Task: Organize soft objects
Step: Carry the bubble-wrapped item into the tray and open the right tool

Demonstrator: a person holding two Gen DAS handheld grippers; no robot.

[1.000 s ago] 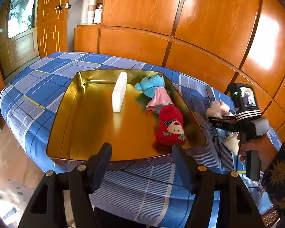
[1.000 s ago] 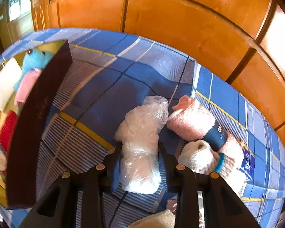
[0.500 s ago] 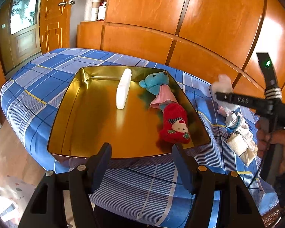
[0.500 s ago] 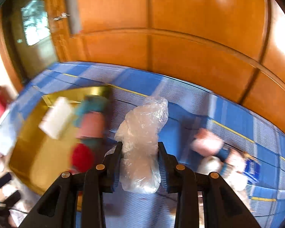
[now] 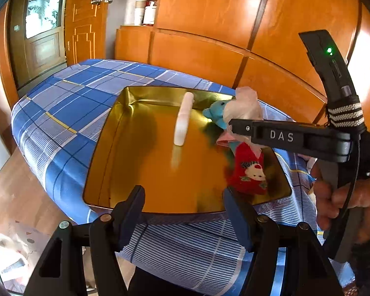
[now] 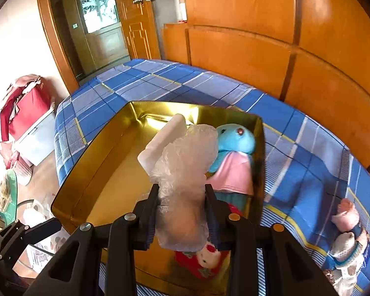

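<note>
My right gripper [image 6: 181, 212] is shut on a crinkled clear plastic bundle [image 6: 185, 185] and holds it in the air above the right side of the gold tray [image 6: 98, 172]. In the left wrist view the same bundle [image 5: 244, 106] sticks out past the right gripper [image 5: 234, 125]. In the tray lie a white bar [image 5: 182, 120], a blue plush with a pink cloth [image 5: 215, 114] and a red sock with a bear face [image 5: 249, 170]. My left gripper [image 5: 185, 212] stands open and empty over the tray's near edge [image 5: 160, 212].
The tray sits on a table with a blue plaid cloth [image 5: 61, 103]. A pink sock [image 6: 345, 217] and a white sock [image 6: 345, 249] lie on the cloth right of the tray. Wooden cabinet panels [image 5: 209, 49] stand close behind. A red bag [image 6: 24, 106] is on the floor left.
My right gripper lifted the plastic bundle off the cloth beside the socks and carried it left to above the tray. The left gripper stayed where it was, still open.
</note>
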